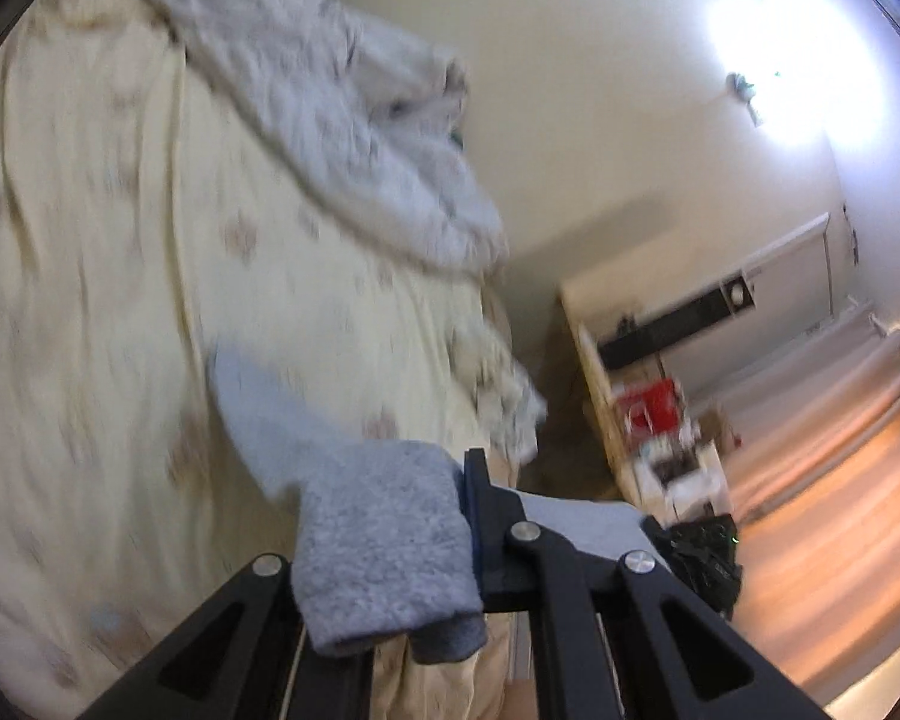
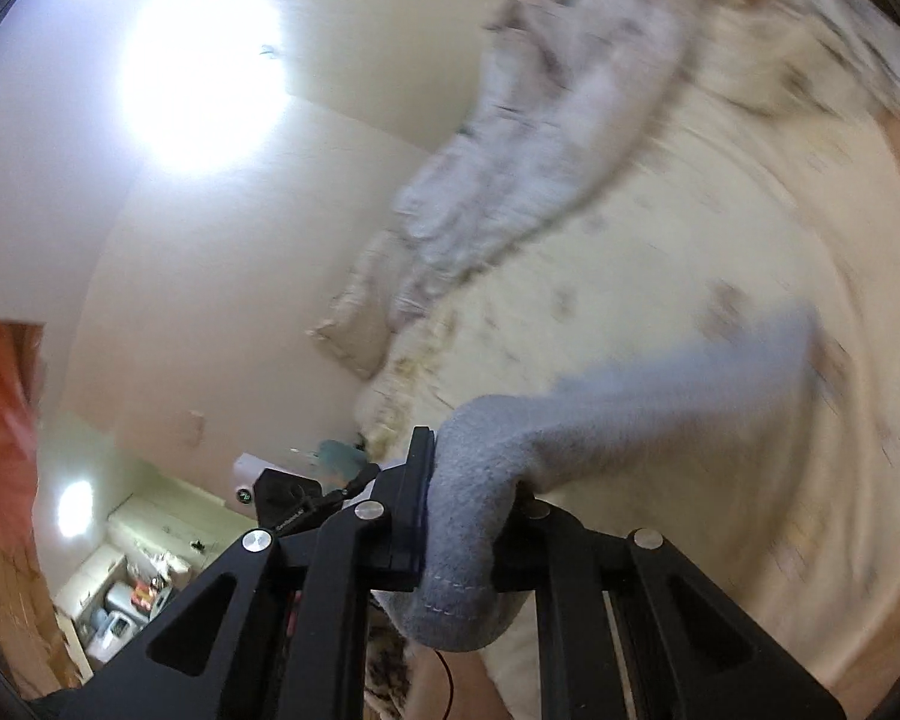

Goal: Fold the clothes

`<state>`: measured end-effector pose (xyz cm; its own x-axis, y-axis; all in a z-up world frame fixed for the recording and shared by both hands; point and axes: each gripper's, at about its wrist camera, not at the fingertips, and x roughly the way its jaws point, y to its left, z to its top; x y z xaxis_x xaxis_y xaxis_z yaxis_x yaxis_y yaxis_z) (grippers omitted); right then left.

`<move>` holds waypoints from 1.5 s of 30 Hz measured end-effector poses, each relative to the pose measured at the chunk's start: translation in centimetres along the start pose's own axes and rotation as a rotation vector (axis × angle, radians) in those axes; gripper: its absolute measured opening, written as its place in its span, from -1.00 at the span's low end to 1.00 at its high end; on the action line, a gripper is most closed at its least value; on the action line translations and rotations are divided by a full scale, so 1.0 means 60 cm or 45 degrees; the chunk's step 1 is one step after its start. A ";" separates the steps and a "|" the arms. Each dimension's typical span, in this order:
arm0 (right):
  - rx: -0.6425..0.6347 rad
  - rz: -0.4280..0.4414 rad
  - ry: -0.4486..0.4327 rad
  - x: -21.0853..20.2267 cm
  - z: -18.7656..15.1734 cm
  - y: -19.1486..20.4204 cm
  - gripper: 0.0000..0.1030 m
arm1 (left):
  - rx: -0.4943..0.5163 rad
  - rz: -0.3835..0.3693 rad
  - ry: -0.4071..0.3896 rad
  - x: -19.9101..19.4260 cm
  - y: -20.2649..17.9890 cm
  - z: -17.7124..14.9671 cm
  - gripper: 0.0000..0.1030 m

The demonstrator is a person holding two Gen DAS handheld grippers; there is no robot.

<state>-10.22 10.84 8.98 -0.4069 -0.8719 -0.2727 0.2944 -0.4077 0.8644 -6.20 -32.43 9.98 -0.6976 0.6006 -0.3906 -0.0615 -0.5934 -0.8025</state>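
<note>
A grey knit garment (image 1: 378, 528) hangs in the air over a bed, stretched between both grippers. My left gripper (image 1: 450, 510) is shut on one end; the cloth drapes over its left finger and hides it. The same grey garment (image 2: 630, 408) trails off to the right in the right wrist view, blurred. My right gripper (image 2: 468, 492) is shut on its stitched hem, and a bunched fold covers the right finger. Both views are tilted and smeared by motion.
Below lies a cream patterned bedsheet (image 1: 120, 240) with a rumpled pale grey blanket (image 1: 354, 120) along the wall and a pillow (image 2: 354, 324). Beside the bed stand a low cabinet with a red item (image 1: 648, 408), a black bag (image 1: 708, 558) and wooden floor (image 1: 810, 480).
</note>
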 end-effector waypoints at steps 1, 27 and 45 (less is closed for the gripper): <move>-0.034 0.020 0.000 0.017 0.020 0.027 -0.75 | 0.009 0.014 -0.036 -0.010 -0.010 0.028 -0.85; -0.054 0.157 0.392 0.633 0.008 0.103 -0.75 | 0.159 0.911 0.278 0.014 0.369 0.524 -0.85; 0.121 -0.310 0.638 0.743 -0.301 -0.087 -0.58 | -0.151 1.299 0.557 -0.050 0.645 0.381 -0.22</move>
<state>-14.24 -30.80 -15.31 0.0136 -0.7875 -0.6162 0.1549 -0.6071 0.7794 -22.80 -69.43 -9.61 -0.0692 0.0118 -0.9975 0.4816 -0.8753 -0.0437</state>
